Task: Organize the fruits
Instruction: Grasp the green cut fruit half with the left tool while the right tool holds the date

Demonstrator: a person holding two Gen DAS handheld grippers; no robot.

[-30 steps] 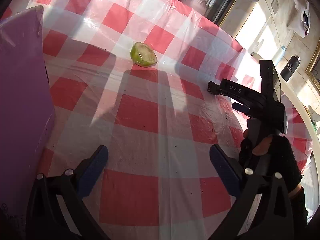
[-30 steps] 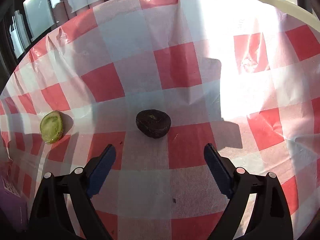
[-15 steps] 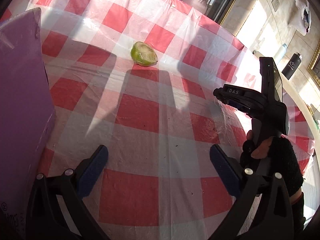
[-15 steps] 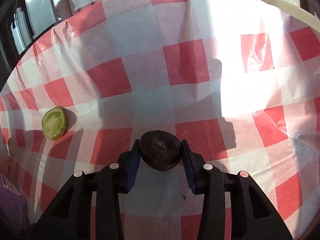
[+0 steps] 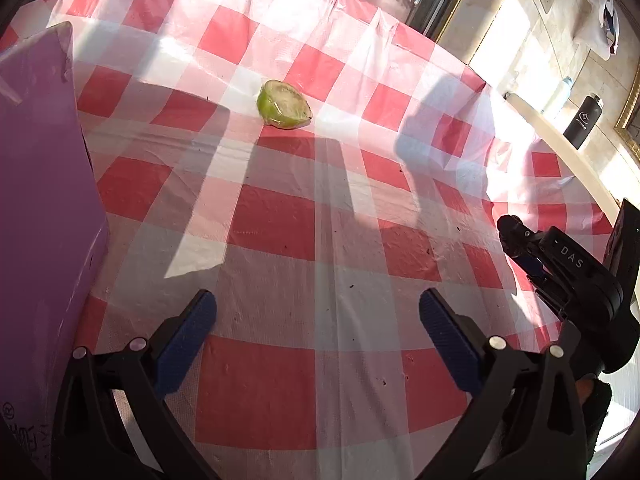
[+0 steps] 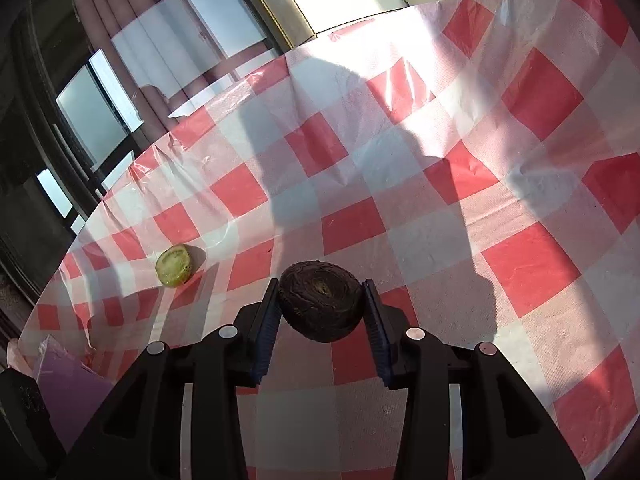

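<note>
In the left wrist view, a purple box point(image 5: 40, 208) fills the left edge, a green fruit half point(image 5: 283, 105) lies in the upper middle on the red-and-white checked tablecloth point(image 5: 280, 216), and the left gripper point(image 5: 318, 320) at the bottom has its blue pads spread wide with nothing between them. In the right wrist view, the same green fruit half point(image 6: 173, 265) sits at the left on the cloth, while at centre the right gripper point(image 6: 322, 312) pinches a dark brown fruit point(image 6: 320, 300) between its pads.

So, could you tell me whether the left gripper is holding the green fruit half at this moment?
No, the left gripper is open with nothing between its fingers, and the green fruit half lies farther off on the checked tablecloth.
</note>
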